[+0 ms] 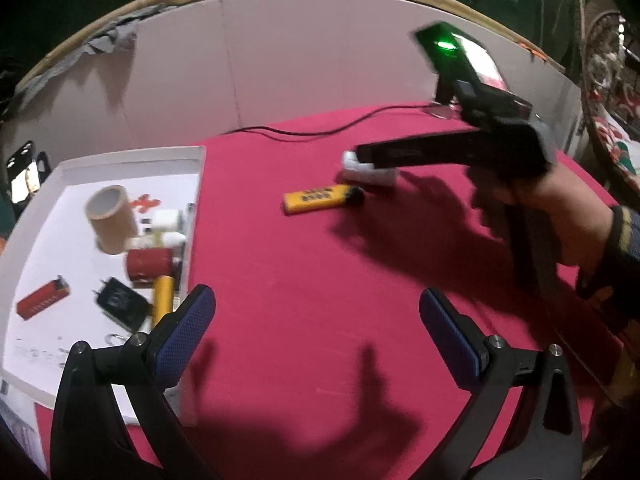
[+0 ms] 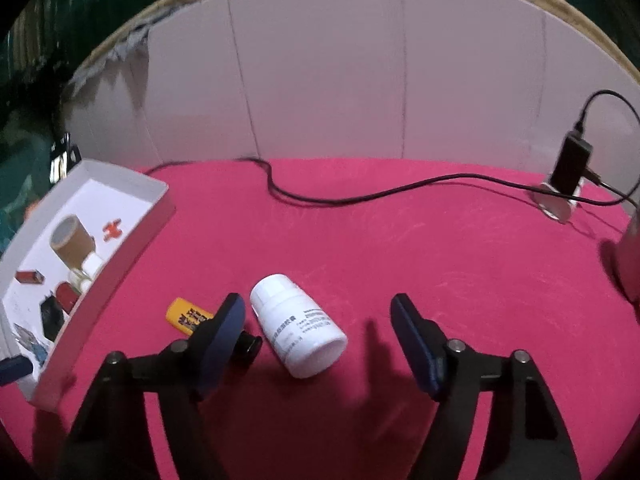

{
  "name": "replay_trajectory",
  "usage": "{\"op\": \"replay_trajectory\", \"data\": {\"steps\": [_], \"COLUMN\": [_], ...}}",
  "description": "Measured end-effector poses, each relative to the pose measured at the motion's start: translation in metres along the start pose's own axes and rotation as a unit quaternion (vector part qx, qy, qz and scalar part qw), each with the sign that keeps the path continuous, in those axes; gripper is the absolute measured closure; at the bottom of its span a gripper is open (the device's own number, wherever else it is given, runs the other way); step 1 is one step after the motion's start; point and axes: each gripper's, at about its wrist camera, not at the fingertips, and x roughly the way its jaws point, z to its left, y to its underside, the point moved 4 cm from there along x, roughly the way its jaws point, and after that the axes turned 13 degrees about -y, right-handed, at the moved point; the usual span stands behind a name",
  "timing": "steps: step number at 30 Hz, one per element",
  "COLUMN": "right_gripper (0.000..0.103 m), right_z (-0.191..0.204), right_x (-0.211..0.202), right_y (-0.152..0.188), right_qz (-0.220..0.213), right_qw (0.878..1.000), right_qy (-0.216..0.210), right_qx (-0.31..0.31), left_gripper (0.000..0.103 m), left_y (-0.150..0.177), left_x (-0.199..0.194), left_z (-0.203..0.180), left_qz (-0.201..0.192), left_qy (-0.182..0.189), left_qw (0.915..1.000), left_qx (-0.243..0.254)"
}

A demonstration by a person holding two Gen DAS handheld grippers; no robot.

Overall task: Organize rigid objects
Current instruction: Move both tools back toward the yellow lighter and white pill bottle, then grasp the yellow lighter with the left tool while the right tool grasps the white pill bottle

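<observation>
My right gripper (image 2: pixel 318 316) has its fingers spread around the white plastic bottle (image 2: pixel 298 326) lying on the red cloth (image 2: pixel 440 280) — its grey label print is unreadable. My left gripper (image 1: pixel 316 320) is spread, empty, near the white tray (image 1: pixel 120 164).

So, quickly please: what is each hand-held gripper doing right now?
Left hand-held gripper: open, holding nothing.
Right hand-held gripper: open around the white bottle, not gripping it.

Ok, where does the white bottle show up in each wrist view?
Left wrist: white bottle right of centre, upper middle, partly behind the right gripper.
Right wrist: lying centre, low, between the open fingers.
Shared landmark: yellow lighter on the red cloth beside it.
</observation>
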Motion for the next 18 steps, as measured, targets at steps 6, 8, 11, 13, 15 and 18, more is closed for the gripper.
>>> {"op": "replay_trajectory", "data": {"steps": [6, 8, 11, 13, 15, 18], "right_gripper": [0.043, 0.05, 0.067, 0.067, 0.067, 0.067], "right_z": [0.004, 0.002, -0.003, -0.01, -0.022, -0.042], "right_x": [0.021, 0.027, 0.027, 0.018, 0.002, -0.032], "right_y": [0.001, 0.003, 0.006, 0.01, 0.021, 0.043], "right_qz": [0.024, 0.038, 0.053, 0.055, 0.053, 0.051], "right_qw": [1.0, 0.999, 0.999, 0.998, 0.998, 0.998], "right_qy": [0.002, 0.003, 0.008, 0.015, 0.015, 0.016], "right_qx": [-0.009, -0.01, -0.008, -0.005, 0.009, 0.035], "left_gripper": [0.0, 0.0, 0.0, 0.0, 0.0, 0.0], "left_y": [0.009, 0.008, 0.002, -0.009, -0.02, -0.04], "left_x": [0.006, 0.009, 0.014, 0.02, 0.028, 0.046], "left_z": [-0.022, -0.024, -0.024, -0.021, -0.014, -0.004], "left_qz": [0.009, 0.01, 0.006, 0.002, -0.004, -0.013], "left_qy": [0.016, 0.019, 0.022, 0.022, 0.026, 0.028], "left_qw": [0.9995, 0.9993, 0.9993, 0.9995, 0.9996, 0.9995], "left_qx": [0.026, 0.03, 0.031, 0.024, 0.013, -0.009]}}
